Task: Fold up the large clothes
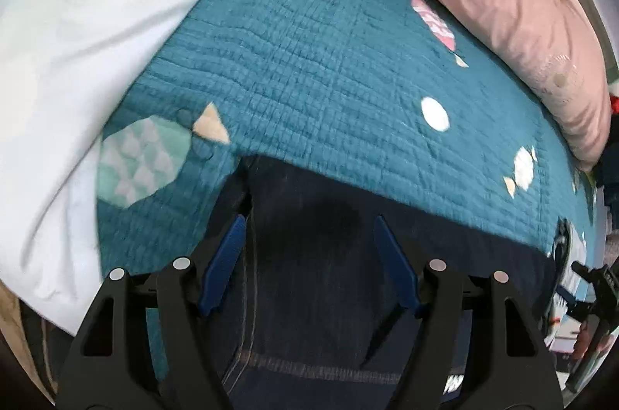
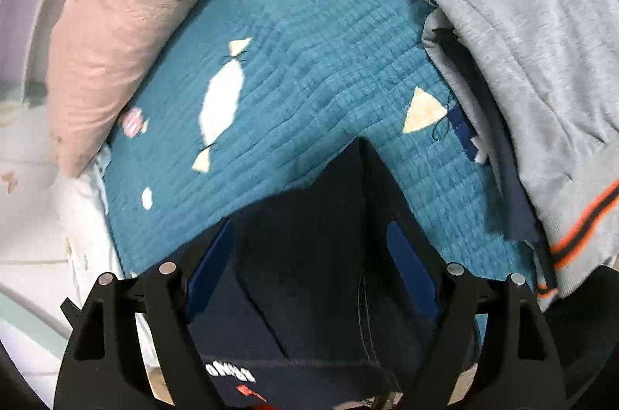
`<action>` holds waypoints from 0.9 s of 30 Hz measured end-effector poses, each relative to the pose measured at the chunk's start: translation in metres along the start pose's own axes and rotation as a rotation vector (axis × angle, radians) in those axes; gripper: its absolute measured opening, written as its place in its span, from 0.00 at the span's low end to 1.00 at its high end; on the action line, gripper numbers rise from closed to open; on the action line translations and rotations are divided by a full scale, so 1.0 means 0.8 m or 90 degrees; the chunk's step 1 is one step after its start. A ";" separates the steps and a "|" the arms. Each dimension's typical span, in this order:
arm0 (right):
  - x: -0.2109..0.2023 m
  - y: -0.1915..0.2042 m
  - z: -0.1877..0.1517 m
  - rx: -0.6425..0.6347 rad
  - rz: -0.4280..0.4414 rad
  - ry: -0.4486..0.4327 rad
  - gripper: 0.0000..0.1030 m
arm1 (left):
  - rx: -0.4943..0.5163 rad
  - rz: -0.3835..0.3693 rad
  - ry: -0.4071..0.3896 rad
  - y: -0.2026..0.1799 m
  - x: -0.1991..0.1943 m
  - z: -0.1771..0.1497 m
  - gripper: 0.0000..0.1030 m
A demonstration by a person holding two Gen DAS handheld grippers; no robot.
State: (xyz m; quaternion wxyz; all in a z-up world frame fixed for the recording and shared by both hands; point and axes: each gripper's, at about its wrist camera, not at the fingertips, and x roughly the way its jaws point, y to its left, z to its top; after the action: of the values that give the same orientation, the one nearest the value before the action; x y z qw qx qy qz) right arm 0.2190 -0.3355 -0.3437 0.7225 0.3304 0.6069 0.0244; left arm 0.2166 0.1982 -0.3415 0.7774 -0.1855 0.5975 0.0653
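A dark navy garment [image 1: 317, 255] lies folded on the teal quilt [image 1: 309, 61], its straight far edge running across the left wrist view. My left gripper [image 1: 309, 220] hovers over it, pointing steeply down, jaws wide apart and blue pads [image 1: 222, 266] clear of the cloth. In the right wrist view the navy garment [image 2: 309, 255] rises to a folded corner, with white lettering near the bottom. My right gripper [image 2: 311, 228] stands open above it, and the fabric lies loose between the fingers.
A pink pillow [image 1: 503, 3] lines the quilt's far side. A white pillow [image 1: 77, 61] lies at the left. A grey sweatshirt [image 2: 541, 61] with orange-striped trim is piled on the quilt [image 2: 309, 42] to the right. A black device [image 1: 595, 282] shows at the right edge.
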 end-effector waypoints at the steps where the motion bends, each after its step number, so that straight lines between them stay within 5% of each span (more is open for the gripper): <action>1: 0.008 -0.001 0.007 0.006 0.003 0.002 0.75 | -0.011 0.004 0.001 0.001 0.008 0.004 0.68; 3: 0.021 -0.001 0.018 0.012 0.019 0.004 0.75 | -0.026 0.019 0.003 0.001 0.024 0.010 0.68; 6: 0.039 -0.002 0.025 0.008 -0.029 0.010 0.68 | -0.031 0.039 0.000 -0.001 0.038 0.014 0.60; 8: 0.055 0.002 0.026 -0.016 -0.067 0.015 0.44 | -0.026 0.089 0.000 -0.003 0.042 0.014 0.34; 11: 0.062 -0.011 0.027 0.023 -0.081 -0.004 0.20 | -0.028 0.080 -0.004 0.001 0.035 0.014 0.23; 21: -0.008 0.020 0.007 -0.001 -0.023 -0.087 0.11 | -0.026 0.008 -0.072 0.006 -0.034 0.012 0.09; 24: -0.041 0.029 0.006 -0.015 0.005 -0.129 0.02 | -0.025 -0.008 -0.109 0.000 -0.063 0.014 0.05; 27: -0.058 0.039 0.012 -0.016 0.014 -0.115 0.02 | -0.020 0.001 -0.158 -0.007 -0.088 0.022 0.00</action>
State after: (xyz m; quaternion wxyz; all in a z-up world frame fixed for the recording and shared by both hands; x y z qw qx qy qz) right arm 0.2270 -0.3356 -0.2873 0.7780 0.3286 0.5353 0.0099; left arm 0.2147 0.2079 -0.2698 0.8424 -0.1879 0.4954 0.0977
